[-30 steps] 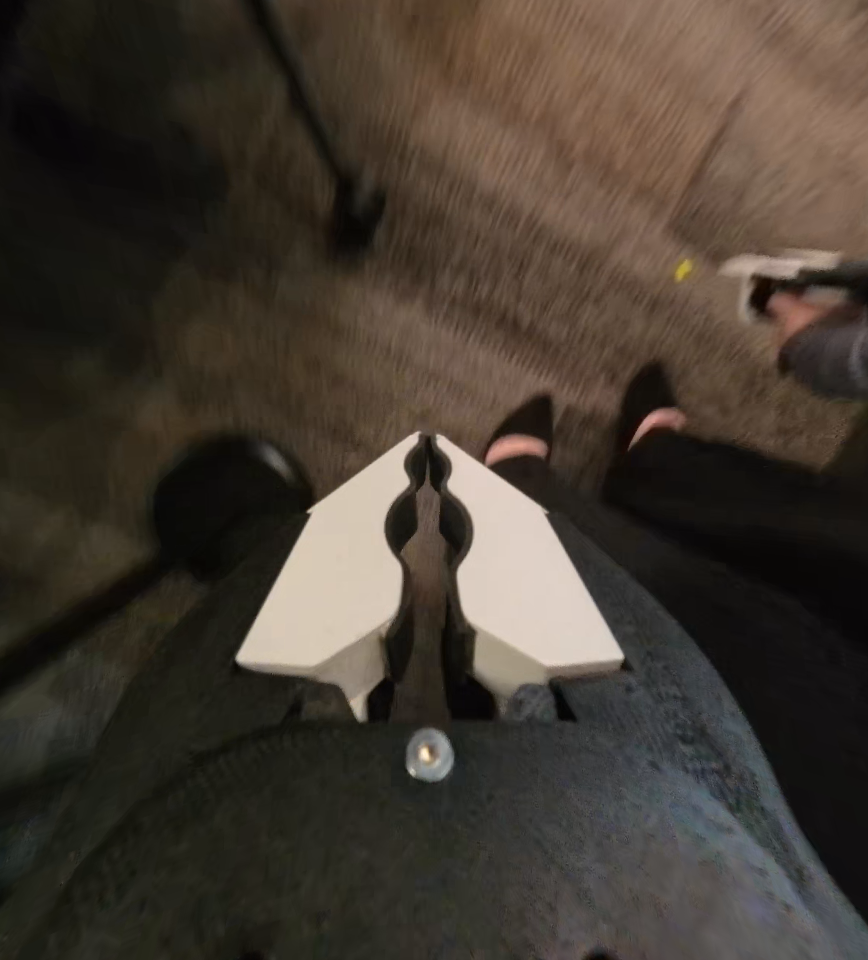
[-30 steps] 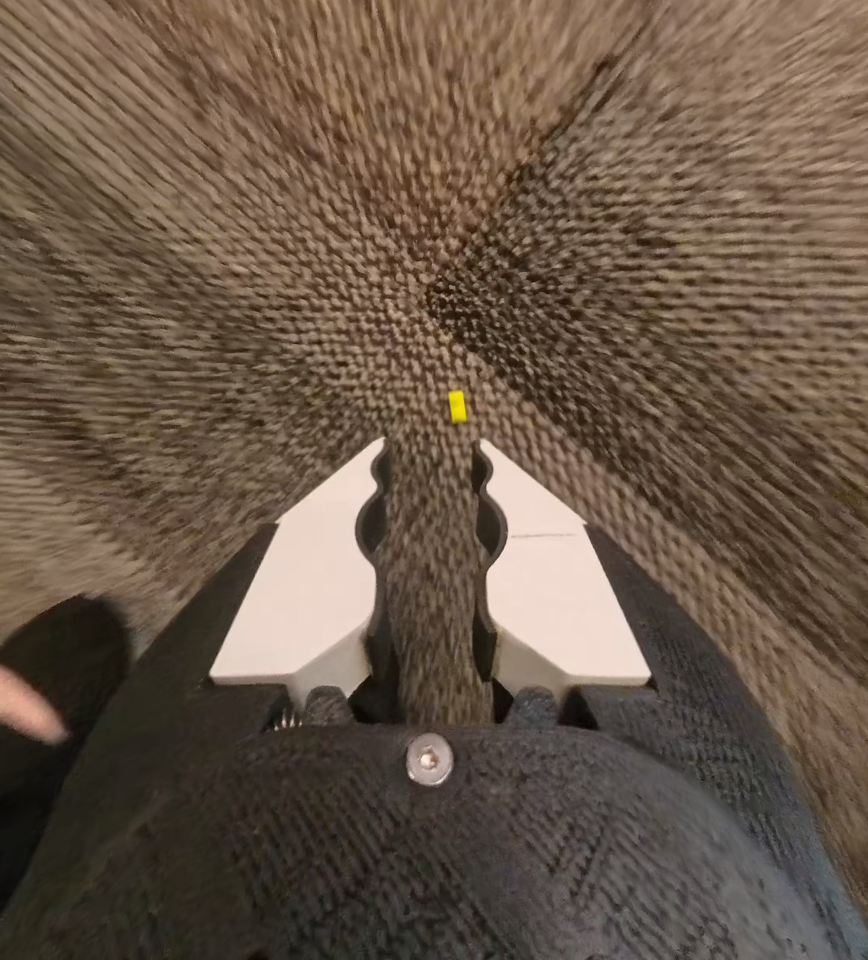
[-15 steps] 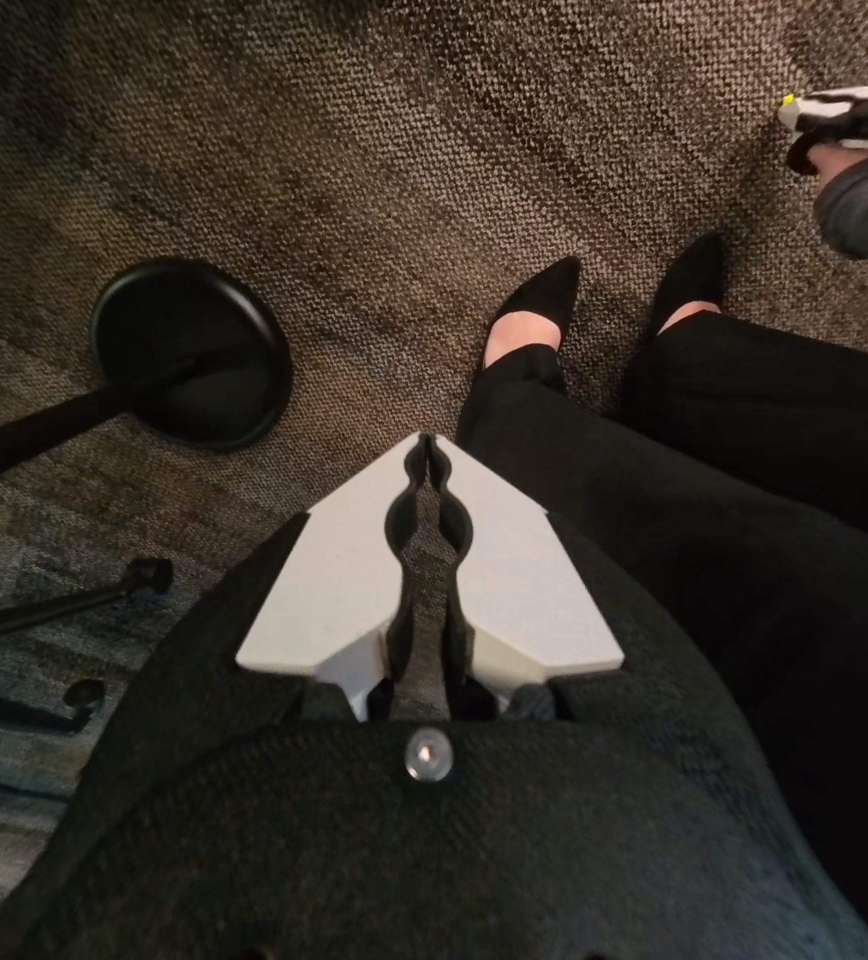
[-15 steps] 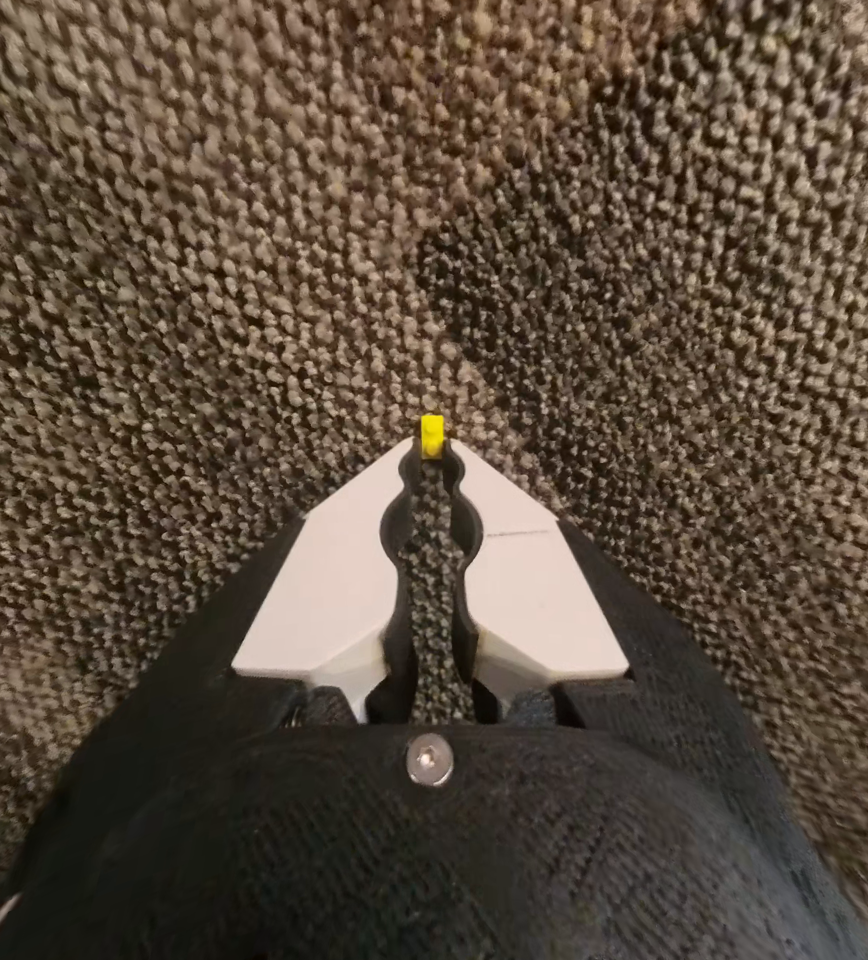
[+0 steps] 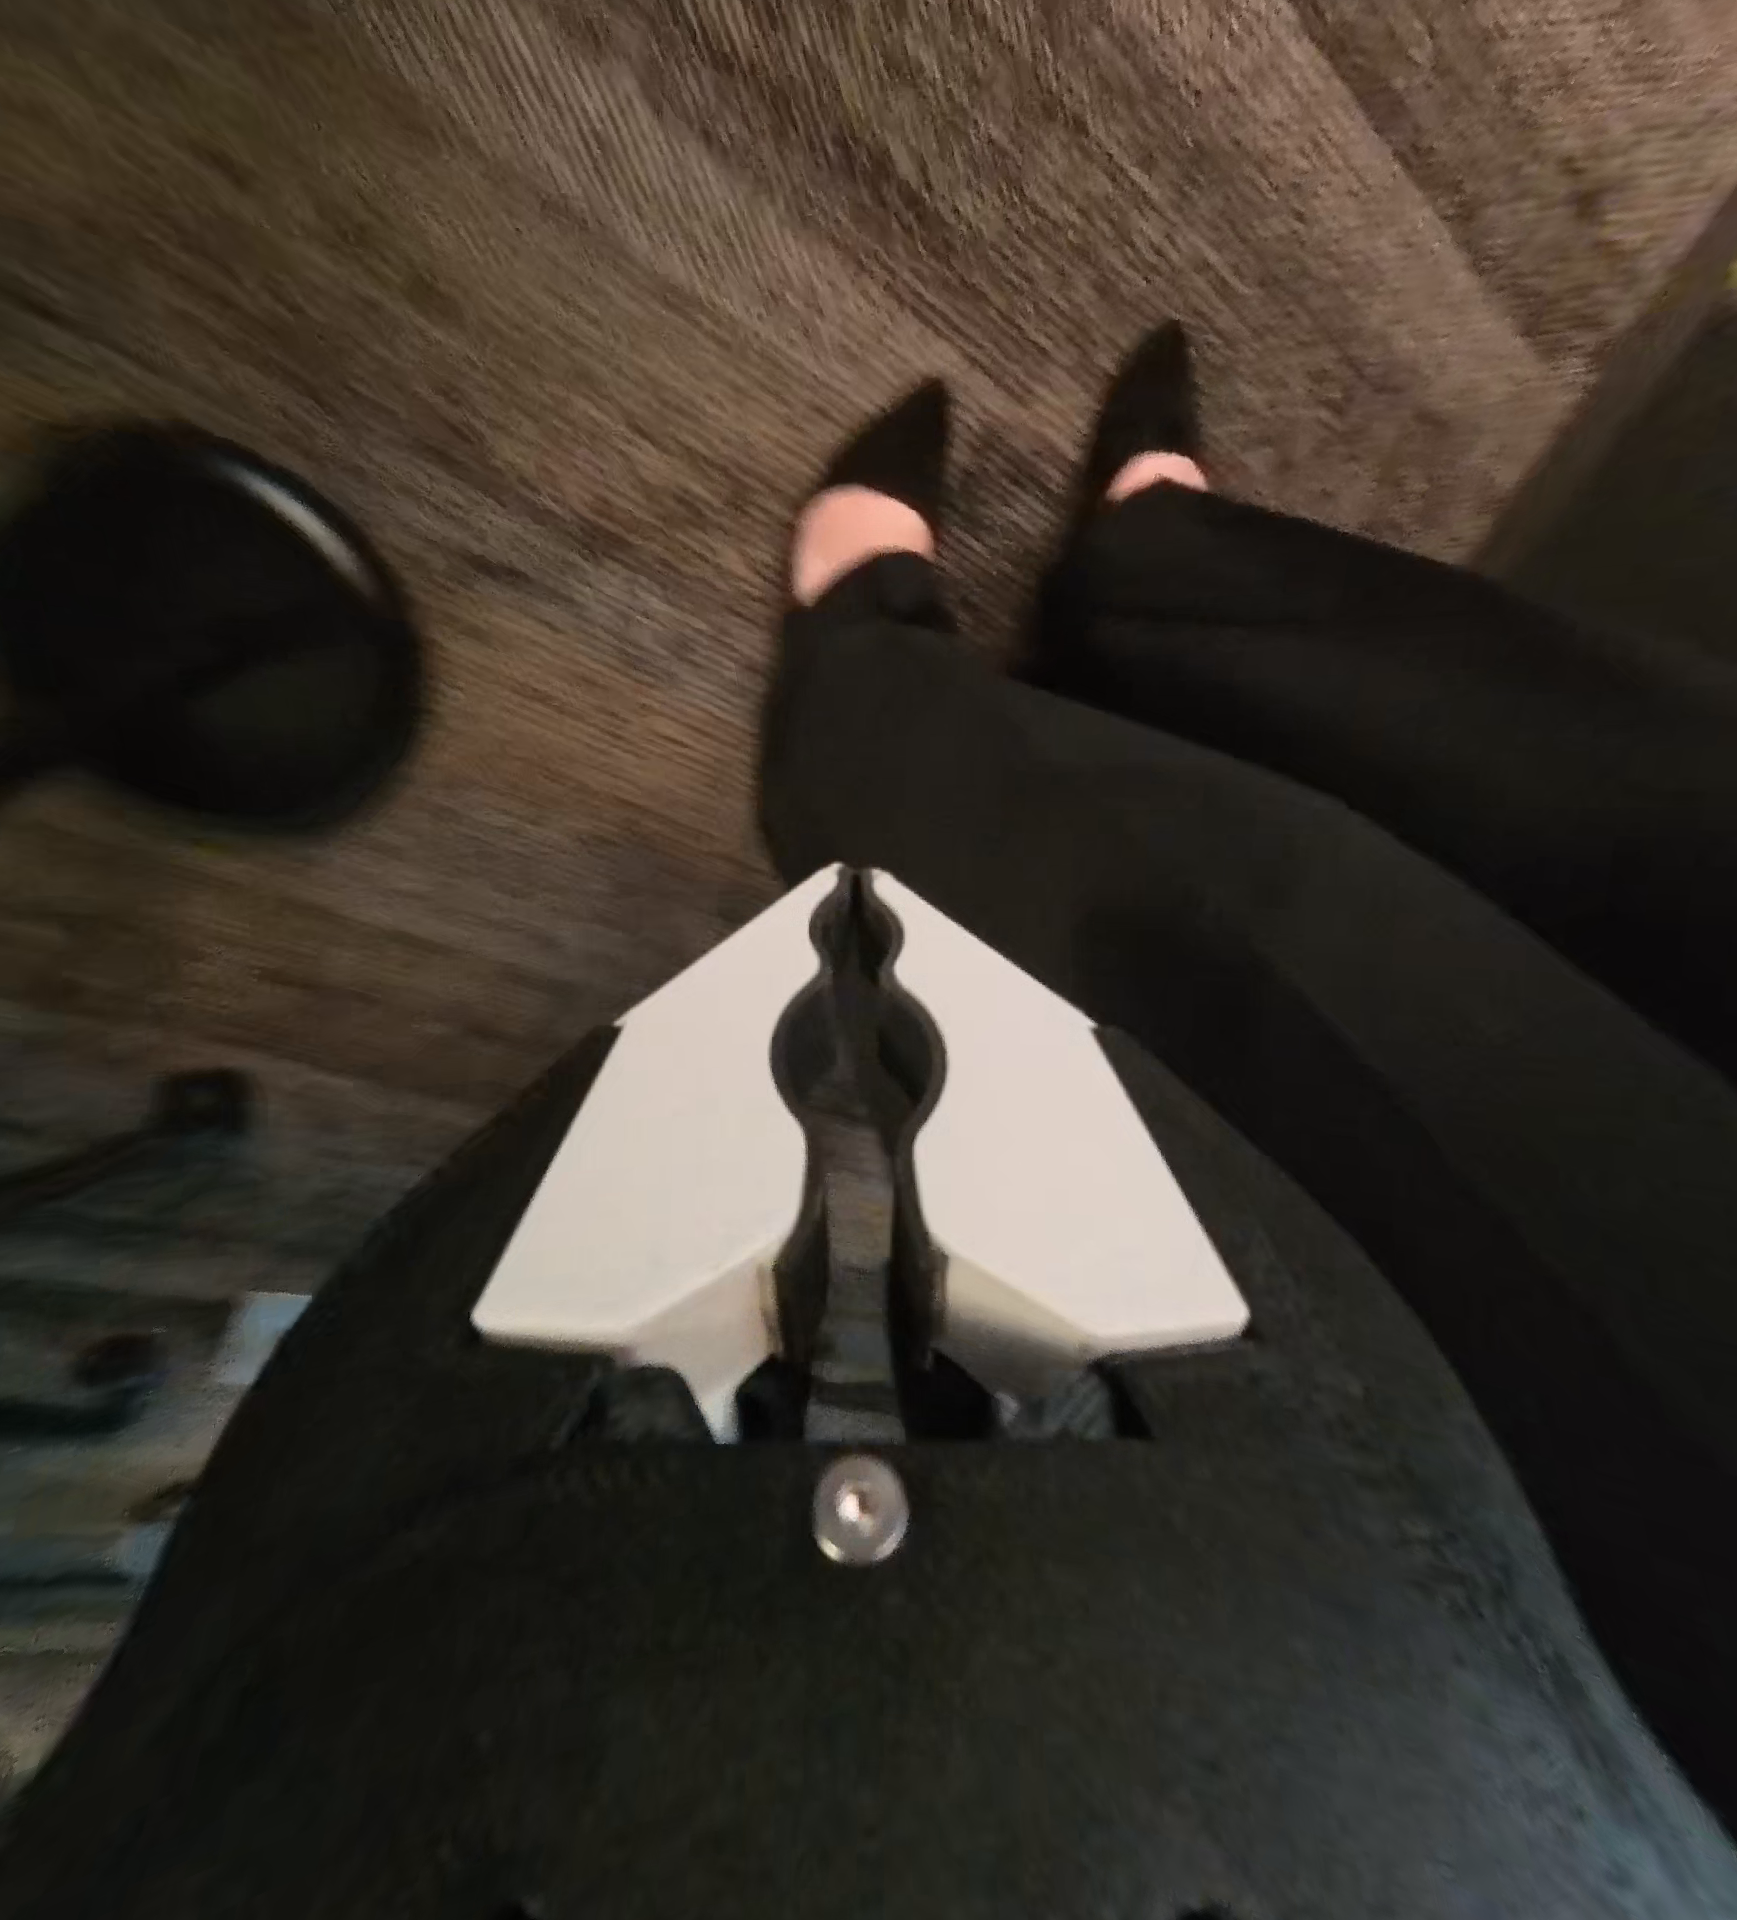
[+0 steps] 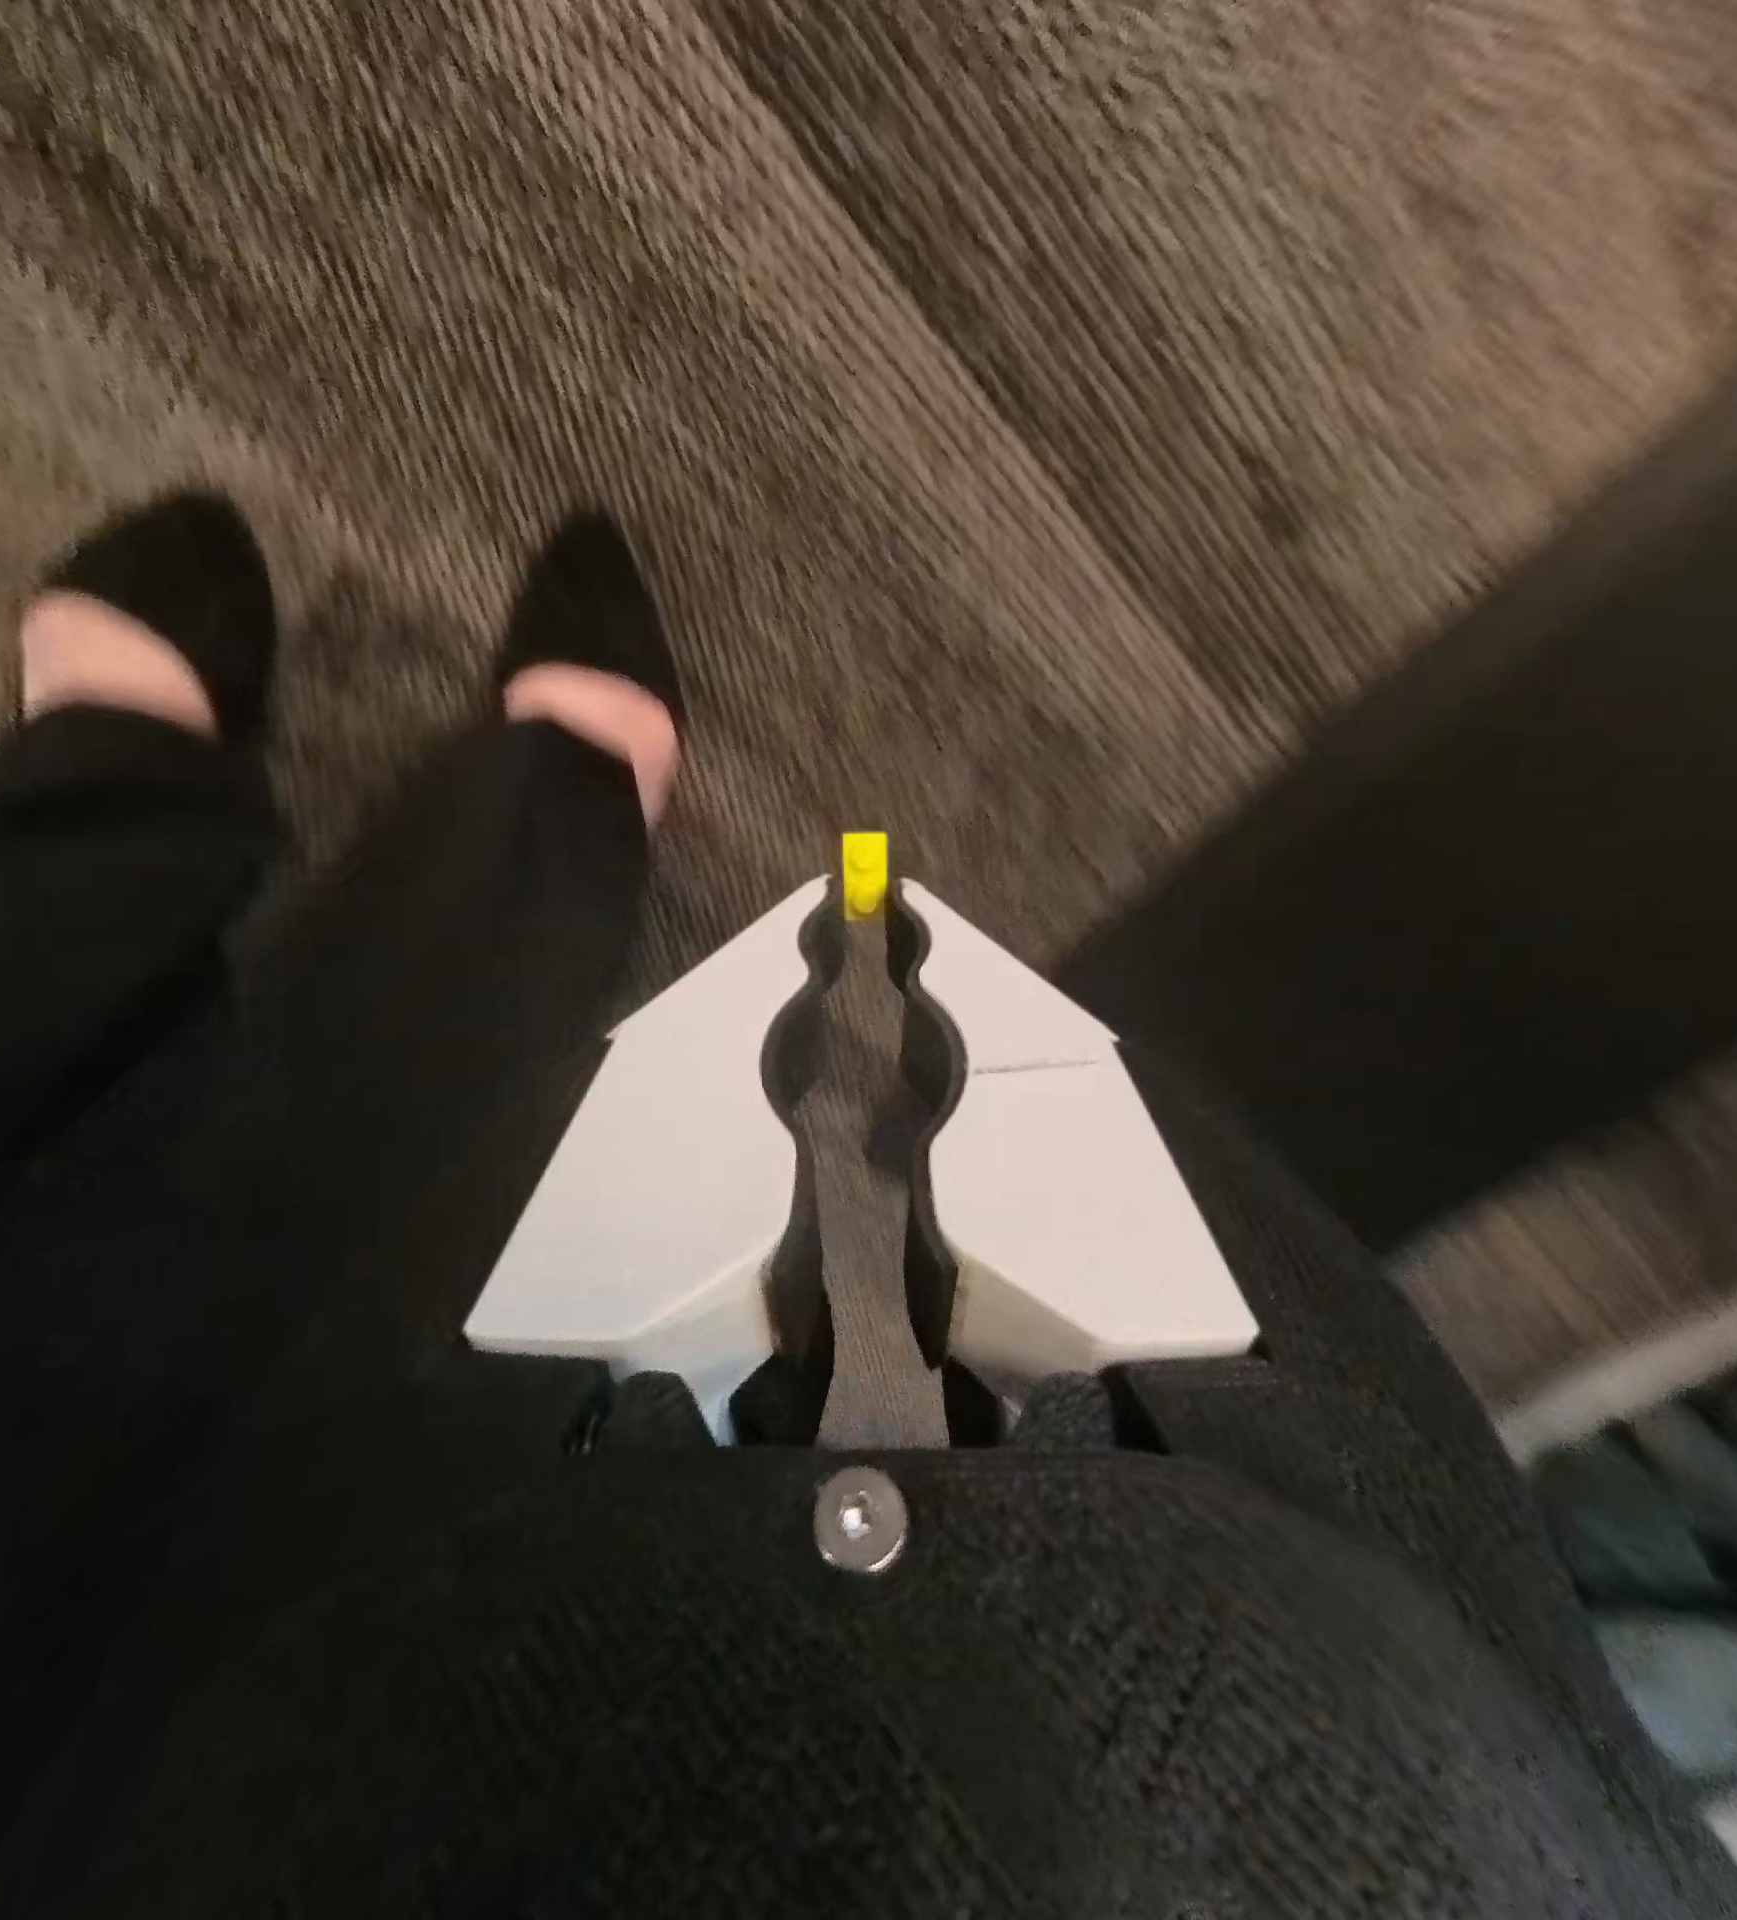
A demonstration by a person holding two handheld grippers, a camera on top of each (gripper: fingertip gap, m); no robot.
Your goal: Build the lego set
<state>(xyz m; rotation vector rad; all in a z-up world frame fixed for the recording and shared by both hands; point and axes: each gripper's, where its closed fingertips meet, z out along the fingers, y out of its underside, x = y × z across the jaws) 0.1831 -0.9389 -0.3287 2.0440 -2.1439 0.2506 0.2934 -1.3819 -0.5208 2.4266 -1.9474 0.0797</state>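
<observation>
My right gripper (image 6: 864, 891) is shut on a small yellow lego piece (image 6: 864, 873), pinched at the fingertips and held in the air above the grey-brown carpet (image 6: 843, 312). Its studs face me. My left gripper (image 5: 856, 878) is shut and empty, held above a person's black-trousered legs (image 5: 1207, 831). Both views are blurred by motion. No lego model shows in either view.
A person's feet in black pointed shoes (image 5: 895, 447) stand on the carpet and also show in the right wrist view (image 6: 594, 613). A round black stand base (image 5: 189, 623) lies at left. A dark table edge (image 6: 1466, 831) crosses the right side.
My right gripper closed on the yellow piece on the carpet and lifted it; the floor is now farther away and the feet have come into view. My left gripper stayed shut and shifted slightly.
</observation>
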